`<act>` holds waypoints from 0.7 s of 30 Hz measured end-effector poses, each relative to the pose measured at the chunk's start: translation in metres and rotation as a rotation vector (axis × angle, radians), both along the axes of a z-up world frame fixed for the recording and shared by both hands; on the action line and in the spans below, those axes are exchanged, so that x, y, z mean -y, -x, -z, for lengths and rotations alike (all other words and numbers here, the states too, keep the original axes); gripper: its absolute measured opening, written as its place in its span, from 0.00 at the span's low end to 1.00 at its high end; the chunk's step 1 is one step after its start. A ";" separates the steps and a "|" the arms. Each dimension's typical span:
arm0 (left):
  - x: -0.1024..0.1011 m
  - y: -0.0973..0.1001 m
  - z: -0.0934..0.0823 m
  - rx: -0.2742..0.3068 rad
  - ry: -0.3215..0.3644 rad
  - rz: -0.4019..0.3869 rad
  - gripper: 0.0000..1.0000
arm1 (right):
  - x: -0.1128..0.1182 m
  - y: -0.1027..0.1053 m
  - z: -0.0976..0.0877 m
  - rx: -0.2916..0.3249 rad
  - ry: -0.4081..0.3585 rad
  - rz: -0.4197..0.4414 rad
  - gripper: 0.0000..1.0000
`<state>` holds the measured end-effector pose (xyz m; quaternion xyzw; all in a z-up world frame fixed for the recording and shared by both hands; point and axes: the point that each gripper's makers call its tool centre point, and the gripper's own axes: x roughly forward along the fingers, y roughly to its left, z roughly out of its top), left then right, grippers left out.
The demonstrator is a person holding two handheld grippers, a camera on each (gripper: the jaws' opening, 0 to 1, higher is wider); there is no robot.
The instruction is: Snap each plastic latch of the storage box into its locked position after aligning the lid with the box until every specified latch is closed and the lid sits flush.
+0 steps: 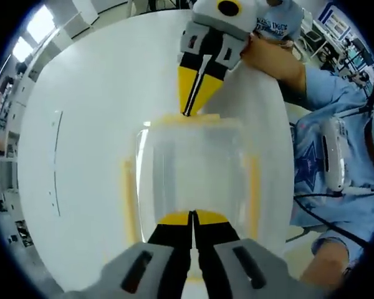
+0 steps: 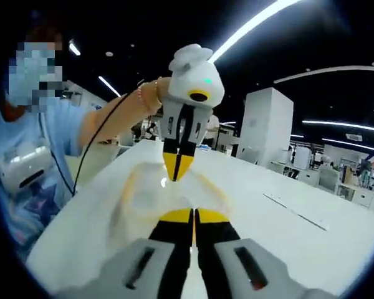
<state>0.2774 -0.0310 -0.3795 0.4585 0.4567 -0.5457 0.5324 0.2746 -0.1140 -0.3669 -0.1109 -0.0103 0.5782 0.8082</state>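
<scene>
Box: clear plastic storage box [image 1: 190, 168] with yellow latches lies on the white table [image 1: 81, 124], between my grippers.
Jaws: left gripper [image 1: 192, 219] together at near end; right gripper [image 1: 190, 106] together, tips on far yellow latch [image 1: 193, 118].
Handling: light, stiff, slippery, I judge; press latches, not lid.

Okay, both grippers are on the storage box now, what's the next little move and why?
Probably press the right gripper down on the yellow latch at the far end of the storage box. Its shut jaws touch that latch, while the shut left gripper rests at the near end, steadying the lid. Whether that latch has clicked home is unclear.
</scene>
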 end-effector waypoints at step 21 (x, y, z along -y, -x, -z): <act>0.000 0.007 0.006 -0.017 -0.006 -0.049 0.01 | 0.005 0.005 0.023 -0.064 0.069 -0.036 0.00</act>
